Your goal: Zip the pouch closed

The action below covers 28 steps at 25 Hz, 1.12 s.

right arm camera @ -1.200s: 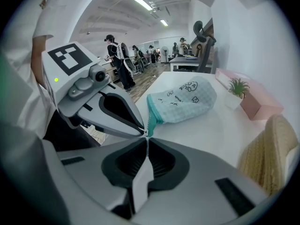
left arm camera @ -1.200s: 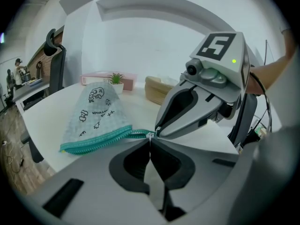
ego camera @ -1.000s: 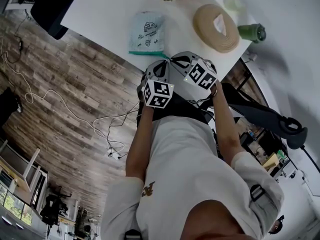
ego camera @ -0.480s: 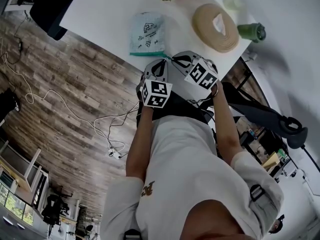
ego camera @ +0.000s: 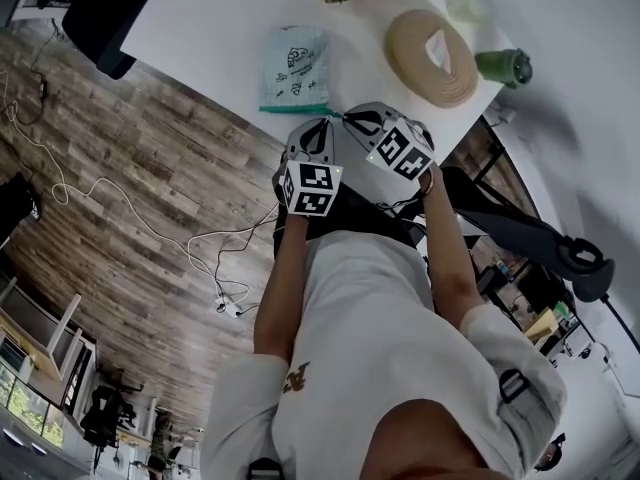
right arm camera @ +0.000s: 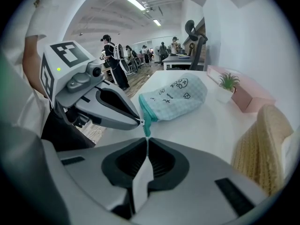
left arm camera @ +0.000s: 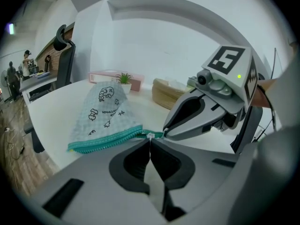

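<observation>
Pouch (ego camera: 293, 68) is lying at the table (ego camera: 200, 28) edge; left gripper (left arm camera: 150, 142) is pinching the zipper pull (left arm camera: 150, 136), right gripper (right arm camera: 146, 139) clamping the teal zipper end (right arm camera: 145, 116); either thin hold is risking slipping, bunching the fabric.

A white table (ego camera: 220, 28) stands on a brown wooden floor (ego camera: 130, 128) with thin cables (ego camera: 222, 303) lying on it, a black chair (left arm camera: 63, 55) sits near a white wall (left arm camera: 154, 46), and long lights (right arm camera: 136, 3) shine on the ceiling.
</observation>
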### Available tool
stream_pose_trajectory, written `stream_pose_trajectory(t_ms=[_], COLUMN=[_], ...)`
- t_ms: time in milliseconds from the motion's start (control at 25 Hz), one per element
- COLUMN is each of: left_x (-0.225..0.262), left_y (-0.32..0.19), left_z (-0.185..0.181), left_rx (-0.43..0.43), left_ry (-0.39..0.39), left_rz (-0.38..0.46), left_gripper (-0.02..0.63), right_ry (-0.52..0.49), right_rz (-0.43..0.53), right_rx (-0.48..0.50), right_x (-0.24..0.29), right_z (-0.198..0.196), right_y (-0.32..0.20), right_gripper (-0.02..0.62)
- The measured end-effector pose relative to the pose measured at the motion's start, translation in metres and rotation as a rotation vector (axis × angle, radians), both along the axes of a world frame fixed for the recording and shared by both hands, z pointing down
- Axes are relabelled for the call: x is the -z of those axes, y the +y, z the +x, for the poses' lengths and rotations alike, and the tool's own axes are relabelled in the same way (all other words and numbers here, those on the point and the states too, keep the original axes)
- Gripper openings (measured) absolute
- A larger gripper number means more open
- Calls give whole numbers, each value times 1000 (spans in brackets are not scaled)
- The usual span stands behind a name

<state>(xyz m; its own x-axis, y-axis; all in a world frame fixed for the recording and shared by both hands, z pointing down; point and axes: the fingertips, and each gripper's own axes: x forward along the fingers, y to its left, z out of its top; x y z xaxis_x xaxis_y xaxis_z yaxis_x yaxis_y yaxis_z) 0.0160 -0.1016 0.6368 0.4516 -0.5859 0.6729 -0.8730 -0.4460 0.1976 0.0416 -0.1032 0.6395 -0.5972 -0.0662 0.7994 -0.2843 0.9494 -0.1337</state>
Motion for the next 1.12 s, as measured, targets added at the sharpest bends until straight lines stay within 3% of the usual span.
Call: stream_pose_trajectory(t_ms=[560, 1120], left_x=[-2, -6], left_y=[-6, -10], left_z=[-14, -63], left_rx=[79, 179], left_ry=[-12, -33], left_rz=[-14, -22], left_gripper=[-3, -3], right_ry=[30, 77], right_rz=[12, 31], right_rx=[-22, -45], right_x=[-3, -7], right_z=[4, 17], right_y=[-8, -14], right_gripper=[17, 17])
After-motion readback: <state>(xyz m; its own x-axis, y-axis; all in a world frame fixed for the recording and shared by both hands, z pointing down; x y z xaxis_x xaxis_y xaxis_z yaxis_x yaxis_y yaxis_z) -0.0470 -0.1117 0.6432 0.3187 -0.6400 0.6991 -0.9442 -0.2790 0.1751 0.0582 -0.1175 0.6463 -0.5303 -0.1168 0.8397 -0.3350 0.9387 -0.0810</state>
